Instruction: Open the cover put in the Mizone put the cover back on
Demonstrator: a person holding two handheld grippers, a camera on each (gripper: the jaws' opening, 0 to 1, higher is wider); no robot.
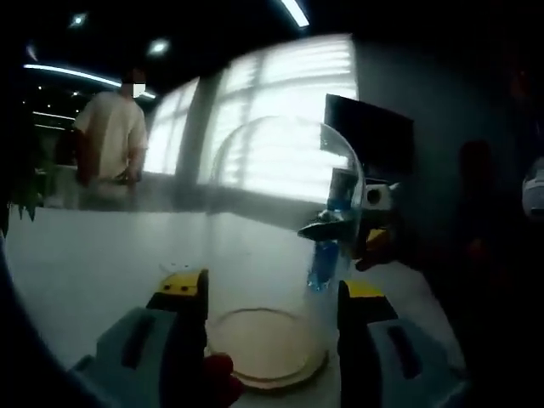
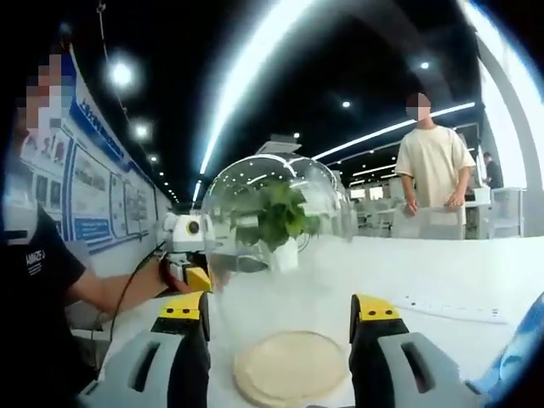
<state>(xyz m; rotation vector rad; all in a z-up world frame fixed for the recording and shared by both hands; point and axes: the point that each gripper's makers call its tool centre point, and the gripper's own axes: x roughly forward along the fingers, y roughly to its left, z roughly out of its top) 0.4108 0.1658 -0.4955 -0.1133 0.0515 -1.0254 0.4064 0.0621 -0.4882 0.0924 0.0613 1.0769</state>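
We stand over a white bench (image 2: pixel 476 272) with a clear glass dome cover (image 2: pixel 276 246) set upright on a pale round base (image 2: pixel 291 365), its long axis vertical and its rounded crown pointing up.

In the left gripper view the dome (image 1: pixel 285 238) rises just past the left gripper (image 1: pixel 272 302), whose fingers (image 1: pixel 184 293) are spread apart and grip nothing. Beyond the glass, the right gripper (image 1: pixel 340 225) appears with a blue Mizone bottle (image 1: pixel 327 255) near it; whether it is clamped on the bottle we cannot tell through the curved glass.

In the right gripper view the right gripper (image 2: pixel 280 319) also shows parted fingers (image 2: pixel 374 314), with a sliver of blue (image 2: pixel 518 357) at the lower right edge that may be the bottle. The other gripper (image 2: pixel 189 255) sits at the dome's left side, touching or nearly so. A potted plant (image 2: pixel 276 225) shows through the glass, and a person (image 2: pixel 433 170) stands beyond the bench.

We judge the step in hand to be lifting the cover. Done well, it means taking the dome low, raising it straight up and keeping it level.
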